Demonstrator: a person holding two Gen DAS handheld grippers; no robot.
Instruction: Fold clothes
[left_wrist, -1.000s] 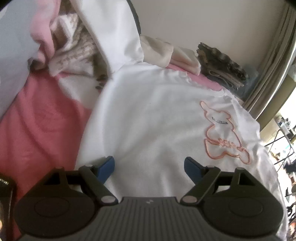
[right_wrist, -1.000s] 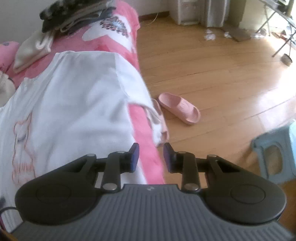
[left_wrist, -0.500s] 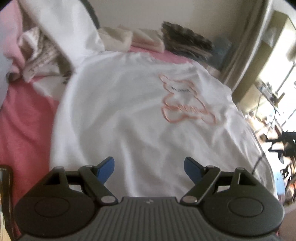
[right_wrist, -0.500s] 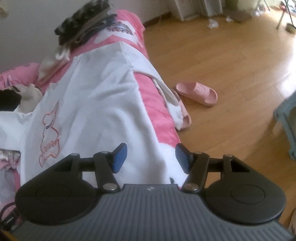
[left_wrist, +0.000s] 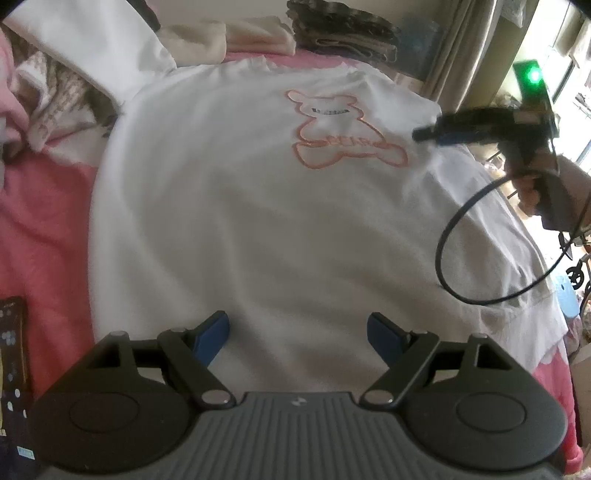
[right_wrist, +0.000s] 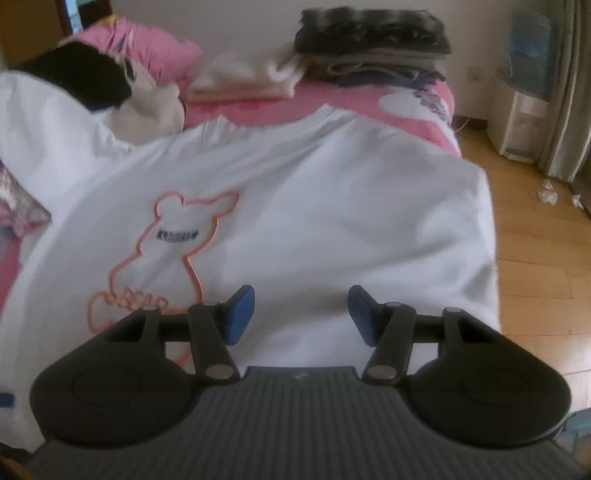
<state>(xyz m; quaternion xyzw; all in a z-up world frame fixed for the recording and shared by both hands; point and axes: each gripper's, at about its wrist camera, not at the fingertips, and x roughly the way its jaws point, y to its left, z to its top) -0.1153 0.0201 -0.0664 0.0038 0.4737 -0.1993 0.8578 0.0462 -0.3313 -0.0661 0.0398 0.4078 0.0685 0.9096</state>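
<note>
T-shirt (left_wrist: 258, 206) flat; both grippers angled down above it.

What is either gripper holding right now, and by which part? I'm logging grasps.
Nothing. The left gripper and right gripper hang open over the white shirt, jaws empty.

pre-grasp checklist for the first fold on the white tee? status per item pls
1. White T-shirt spread flat, print up: ok.
2. Left gripper open, nothing between its fingers: ok.
3. Right gripper open and empty, jaws have just been opening: ok.
4. Right gripper over the shirt near the bear print, not gripping cloth: ok.
5. Far sleeve lying flat: not ok, it runs up onto the clothes heap.
6. Right side of the shirt fully on the bed: cannot tell.
</note>
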